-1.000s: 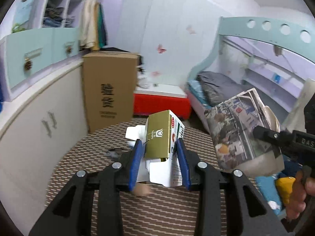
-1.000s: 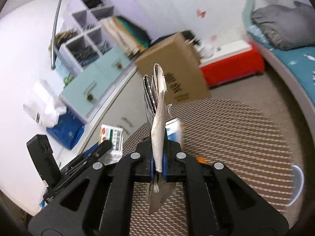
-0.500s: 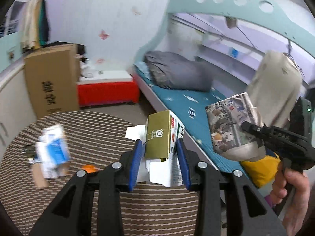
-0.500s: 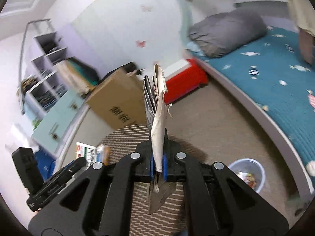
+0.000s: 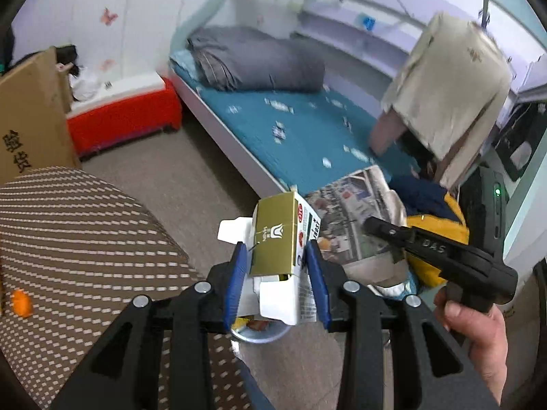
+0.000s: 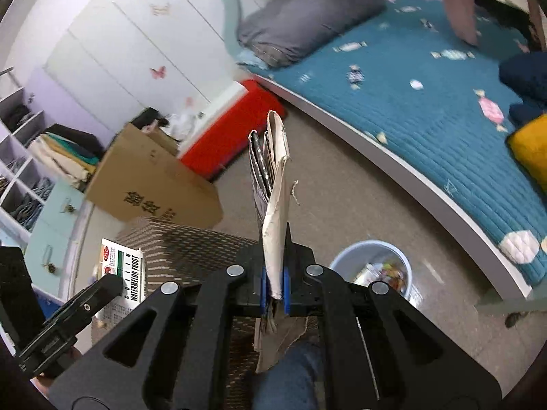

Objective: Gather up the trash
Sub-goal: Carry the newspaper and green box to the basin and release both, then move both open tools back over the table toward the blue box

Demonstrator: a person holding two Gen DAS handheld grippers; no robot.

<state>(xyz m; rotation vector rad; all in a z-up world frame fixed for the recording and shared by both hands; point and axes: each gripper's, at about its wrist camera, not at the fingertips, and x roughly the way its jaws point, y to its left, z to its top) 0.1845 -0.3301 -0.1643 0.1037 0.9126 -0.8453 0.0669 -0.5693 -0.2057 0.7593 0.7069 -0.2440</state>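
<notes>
Over on the left stands the round table (image 5: 85, 239) with its brown woven-pattern cover, where one small orange scrap (image 5: 21, 303) lies uncollected near the edge. Past its rim, the left hand-held gripper (image 5: 277, 266) pinches a small opened cardboard carton with a gold face and white flaps (image 5: 277, 239), the blue pads pressing its two sides so the loose flaps cannot spill anything on the way. Right below that carton, partly hidden by it, sits the pale blue plastic waste bin (image 6: 372, 270) on the grey floor beside the bed with the teal quilt (image 6: 427, 78); it already has rubbish in it. To the right, the right hand-held gripper (image 6: 274, 288) is pressed tight on a folded newspaper with torn beige edges (image 6: 273, 188), gripped at its lower part so the sheets stand up in one bundle. Both pieces of trash seem to be held over or near the bin for dropping; I would judge release as the next step.
</notes>
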